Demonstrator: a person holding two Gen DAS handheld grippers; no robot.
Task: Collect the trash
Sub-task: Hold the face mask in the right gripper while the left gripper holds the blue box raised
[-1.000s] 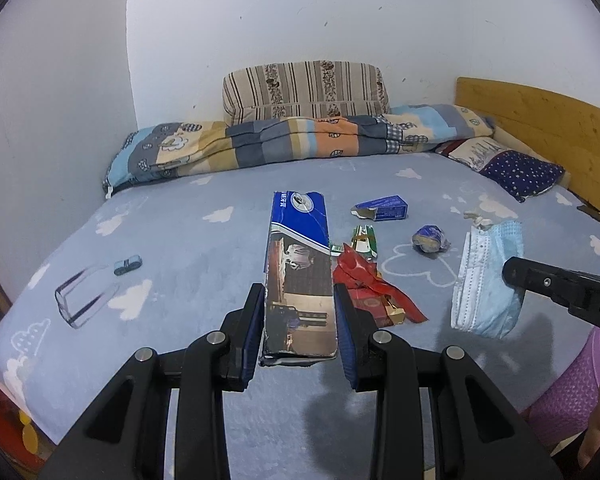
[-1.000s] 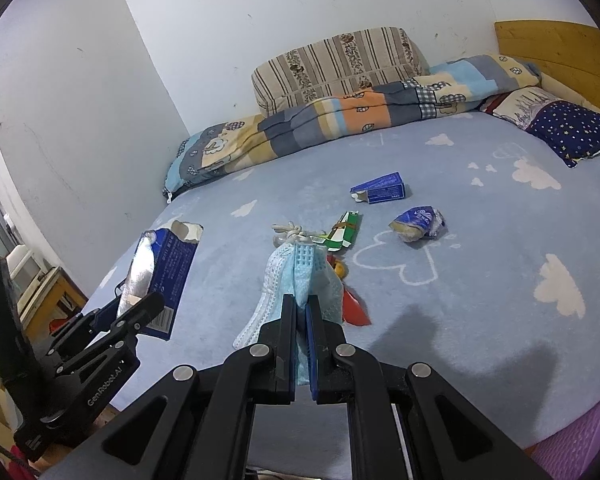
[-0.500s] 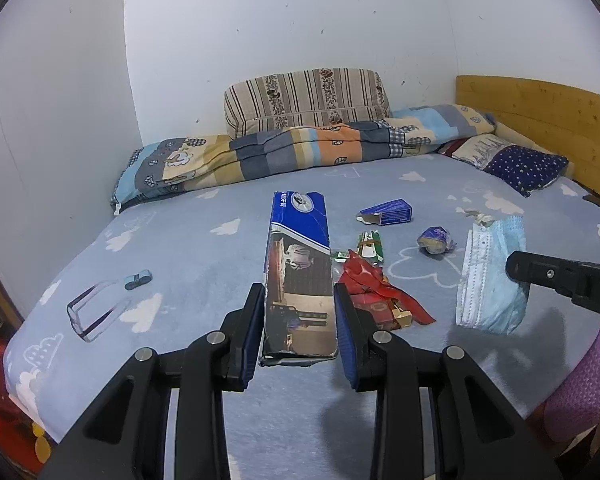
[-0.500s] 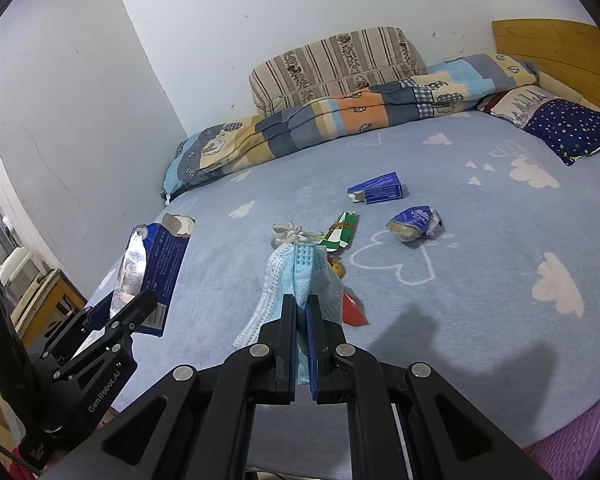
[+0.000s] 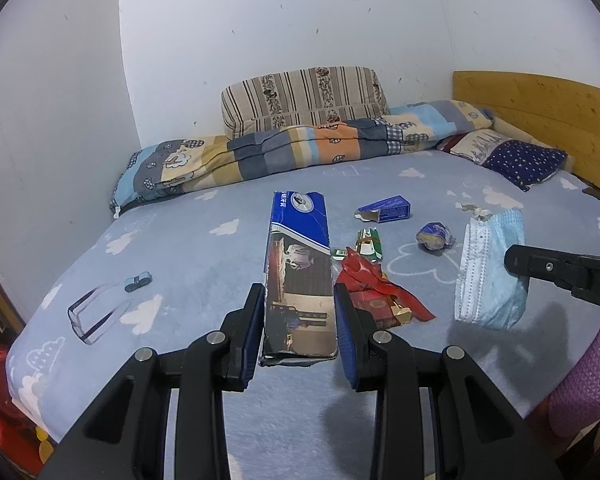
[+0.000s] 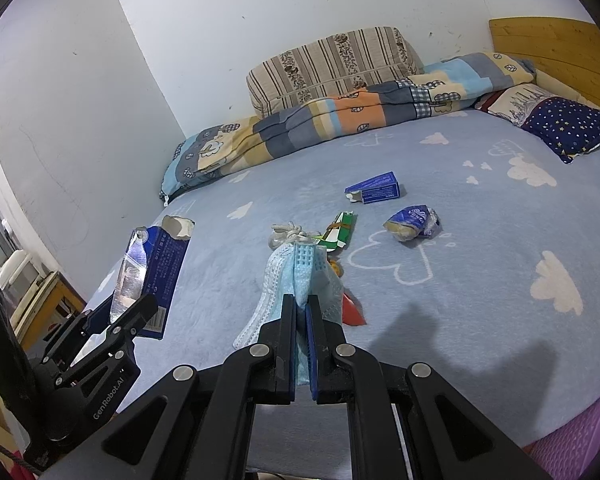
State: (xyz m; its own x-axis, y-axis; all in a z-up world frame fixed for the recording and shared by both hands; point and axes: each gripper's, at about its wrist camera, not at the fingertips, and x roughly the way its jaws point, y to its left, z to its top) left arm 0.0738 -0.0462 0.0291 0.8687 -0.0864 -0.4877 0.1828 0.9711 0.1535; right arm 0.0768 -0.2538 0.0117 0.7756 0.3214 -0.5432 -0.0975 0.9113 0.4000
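My left gripper [image 5: 299, 304] is shut on a long flattened blue carton [image 5: 298, 272], held above the near edge of the bed. The same carton [image 6: 152, 276] shows at the left of the right wrist view, with the left gripper [image 6: 138, 312] below it. My right gripper [image 6: 300, 308] is shut on a light blue face mask [image 6: 296, 276]; that mask [image 5: 488, 268] hangs at the right of the left wrist view. On the blue cloud-print sheet lie a small blue box [image 6: 374, 189], a crumpled blue wrapper [image 6: 414, 222], a green and white wrapper [image 6: 340, 234] and red packaging [image 5: 374, 290].
Clear-framed glasses [image 5: 100, 304] lie on the sheet at the left. A rolled patchwork quilt [image 5: 300, 152], a striped cushion [image 5: 304, 96] and a star-print pillow [image 5: 520, 158] line the far side. A wooden headboard [image 5: 540, 116] stands right. A purple basket [image 5: 588, 384] sits below the bed's right edge.
The left wrist view has tilted slightly, so the bed sits a little lower in it. Both grips and the trash on the sheet are unchanged.
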